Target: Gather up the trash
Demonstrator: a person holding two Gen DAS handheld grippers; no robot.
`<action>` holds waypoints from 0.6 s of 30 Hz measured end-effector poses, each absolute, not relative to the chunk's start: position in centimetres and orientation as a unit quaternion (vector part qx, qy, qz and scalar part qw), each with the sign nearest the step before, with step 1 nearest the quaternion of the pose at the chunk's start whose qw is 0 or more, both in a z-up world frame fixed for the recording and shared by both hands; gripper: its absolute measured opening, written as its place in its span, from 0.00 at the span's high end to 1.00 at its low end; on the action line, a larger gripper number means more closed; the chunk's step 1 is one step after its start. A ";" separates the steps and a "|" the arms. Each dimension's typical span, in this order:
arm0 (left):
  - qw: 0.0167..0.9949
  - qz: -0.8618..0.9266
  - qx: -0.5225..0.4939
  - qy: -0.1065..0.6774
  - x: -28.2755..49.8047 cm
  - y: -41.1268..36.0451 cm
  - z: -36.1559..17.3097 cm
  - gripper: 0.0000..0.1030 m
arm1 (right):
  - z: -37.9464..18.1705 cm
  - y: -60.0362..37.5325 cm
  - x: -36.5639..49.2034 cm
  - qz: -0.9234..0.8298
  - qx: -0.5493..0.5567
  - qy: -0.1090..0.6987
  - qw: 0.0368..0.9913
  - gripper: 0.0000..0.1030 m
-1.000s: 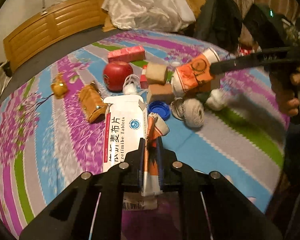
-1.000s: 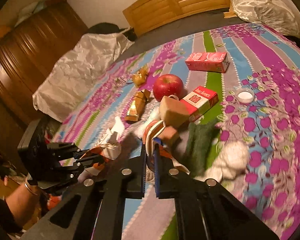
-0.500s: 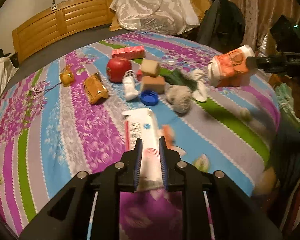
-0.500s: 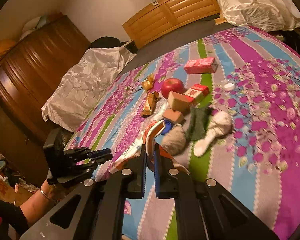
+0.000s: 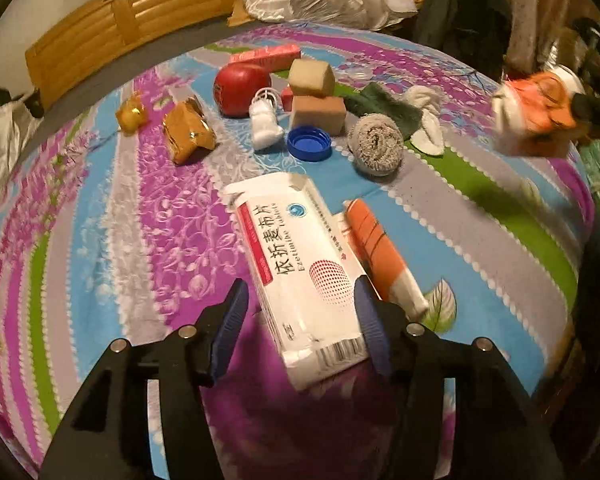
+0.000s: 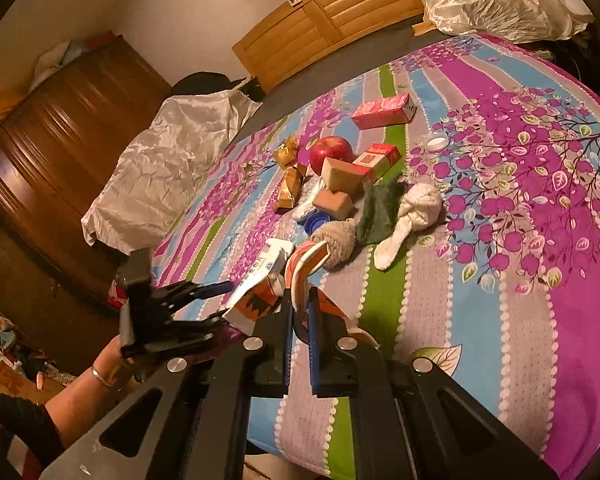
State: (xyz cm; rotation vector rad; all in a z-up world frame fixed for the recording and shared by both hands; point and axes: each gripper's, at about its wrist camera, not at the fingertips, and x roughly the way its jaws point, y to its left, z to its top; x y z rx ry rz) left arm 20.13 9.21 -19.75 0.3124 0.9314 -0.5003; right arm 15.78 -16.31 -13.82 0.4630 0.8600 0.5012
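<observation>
We hold our left gripper (image 5: 300,316) low over the near edge of the bed (image 5: 480,216), pointing steeply down. Its jaws have just been opening and now stand released, with the white tablet box (image 5: 300,264) lying flat on the striped bedspread between them. The box's barcode end sits nearest us; its right edge lies just beside the right jaw's blue pad, perhaps touching it, while a clear gap separates its left edge from the left pad. A flattened orange-and-white carton strip (image 5: 380,252) lies against the box's right side, outside the right jaw.

Our right gripper (image 6: 300,316) is clenched on a crumpled orange-and-white paper cup (image 6: 304,264), whose rim rises from between the narrow jaws. In the left wrist view that same cup (image 5: 536,108) shows, blurred, at the far right over the bed's edge.

Further up the bed the rest of the clutter lies grouped: a red apple (image 5: 242,88), two tan blocks stacked (image 5: 316,92), a blue bottle cap (image 5: 309,143), a rolled grey sock (image 5: 376,144), a gold wrapper (image 5: 188,130) and a pink carton (image 5: 266,56). A wooden headboard (image 5: 116,40) stands behind.
</observation>
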 end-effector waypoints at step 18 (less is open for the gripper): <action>0.890 -0.185 0.095 0.406 20.2 9.7 -16.9 0.84 | -13.1 -17.6 14.9 0.229 0.225 0.395 0.861 0.92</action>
